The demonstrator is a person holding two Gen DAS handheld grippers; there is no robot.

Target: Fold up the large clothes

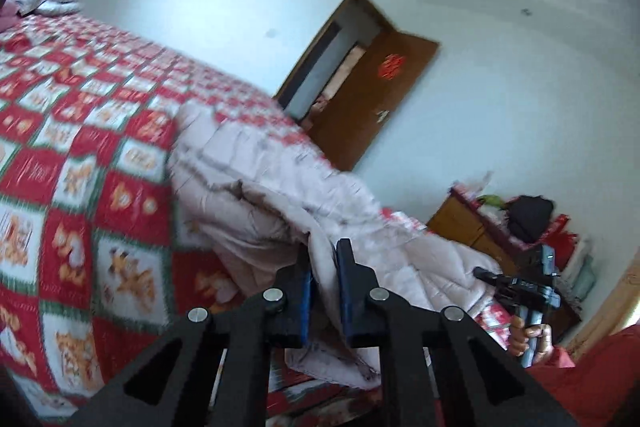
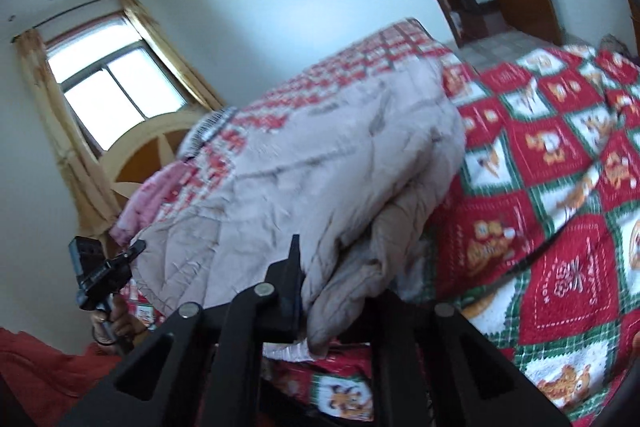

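At the near edge of the bed (image 1: pixel 80 131), both tongs have the pale pink quilted coat (image 1: pixel 256 187) by its near hem, so the whole garment runs away from them, long axis near-to-far across the red-and-white patchwork cover. Left tongs (image 1: pixel 323 267): closed to a narrow gap with a fold of the coat pinched between the blue pads, cloth visibly passing through. Right tongs (image 2: pixel 320 291): left finger is clear, right finger is buried under the draped fabric, but the coat bunches and hangs over them, so I judge they're clamped on the cloth too; the exact gap isn't visible. In the left view the right tongs sit to the right, just off the coat's right edge; in the right view the left tongs (image 2: pixel 138 247) sit at the coat's left corner. So the two grips span the near hem, one per side, neither nearer the coat body than the other. The coat is already doubled and bunched on the right side, lifted off the bed at the near end, with the far end resting on the cover. Frames are motion-blurred. My read: the next move is a fold along the long axis, carrying the near hem toward the far end, both hands level so the hem stays straight. Risk: thick padding slipping out of the right grip.
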